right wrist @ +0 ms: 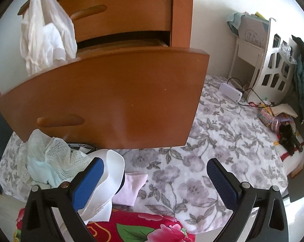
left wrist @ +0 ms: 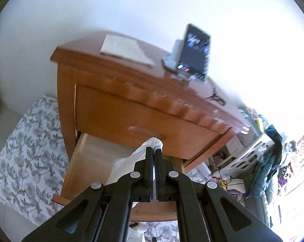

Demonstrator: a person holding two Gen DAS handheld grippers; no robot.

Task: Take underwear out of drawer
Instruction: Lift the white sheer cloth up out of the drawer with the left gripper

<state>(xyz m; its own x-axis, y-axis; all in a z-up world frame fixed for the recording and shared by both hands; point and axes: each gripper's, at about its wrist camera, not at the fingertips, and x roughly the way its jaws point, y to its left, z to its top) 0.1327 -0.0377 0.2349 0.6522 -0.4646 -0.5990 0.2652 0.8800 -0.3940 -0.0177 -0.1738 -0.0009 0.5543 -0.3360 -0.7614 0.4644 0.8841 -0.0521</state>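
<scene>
My left gripper [left wrist: 154,150] is shut on a white piece of underwear [left wrist: 129,161], which hangs from its tips above the pulled-out wooden drawer [left wrist: 85,161]. The right wrist view shows that same white garment [right wrist: 45,30] dangling over the drawer front [right wrist: 115,96]. My right gripper [right wrist: 155,170] stands open low over the floral rug, nothing between its blue pads [right wrist: 89,183]. Beside its left finger lies a heap of lace and white underwear [right wrist: 51,161], with a pale pink folded piece [right wrist: 129,189] next to it.
The wooden nightstand [left wrist: 119,92] carries a phone on a stand [left wrist: 194,54] and a pale cloth [left wrist: 123,48]. A floral rug [right wrist: 212,151] covers the floor. A red flowered cloth [right wrist: 135,230] lies near me. White toy furniture [right wrist: 273,66], cables and clutter stand at the right.
</scene>
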